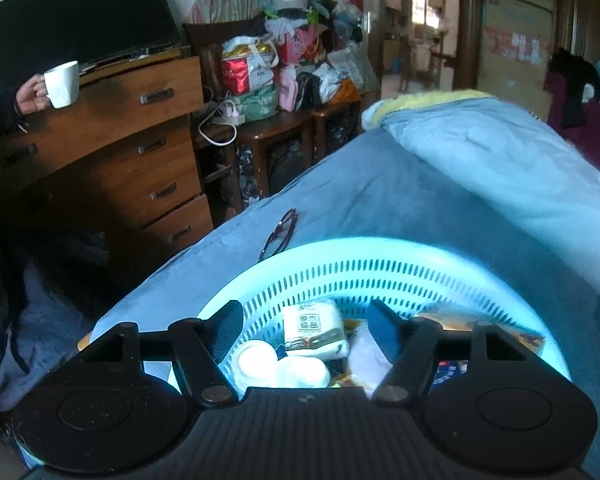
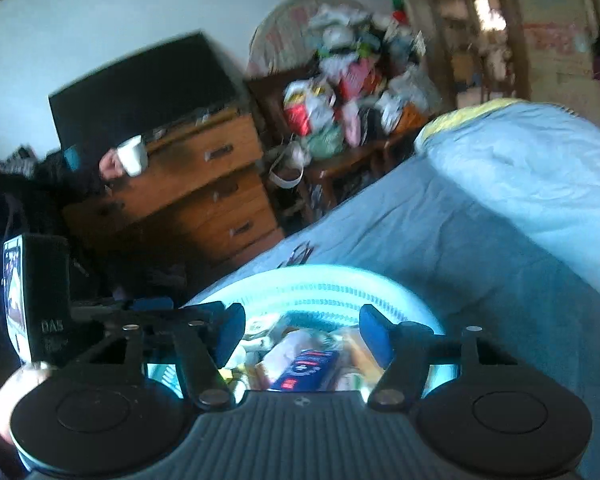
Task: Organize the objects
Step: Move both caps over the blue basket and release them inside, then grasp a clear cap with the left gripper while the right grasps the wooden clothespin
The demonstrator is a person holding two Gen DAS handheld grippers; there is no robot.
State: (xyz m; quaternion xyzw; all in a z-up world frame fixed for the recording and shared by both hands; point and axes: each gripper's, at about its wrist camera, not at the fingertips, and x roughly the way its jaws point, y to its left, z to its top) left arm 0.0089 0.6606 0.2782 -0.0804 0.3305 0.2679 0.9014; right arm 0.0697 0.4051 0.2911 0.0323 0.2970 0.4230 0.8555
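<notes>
Blue bedspread (image 1: 380, 200) carries one pale blue perforated basket (image 1: 380, 252), directly below both grippers. Left gripper (image 1: 304, 320) and right gripper (image 2: 302, 328) hang spread wide, empty. Inside: one tissue pack (image 1: 314, 328), two white round containers (image 1: 256, 360), one blue packet (image 2: 304, 368); remaining contents blurred. One pair of glasses (image 1: 280, 232) lies just beyond the rim.

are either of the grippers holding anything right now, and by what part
Nothing is held. The left gripper and the right gripper are both open and empty above the light blue perforated plastic basket.
</notes>
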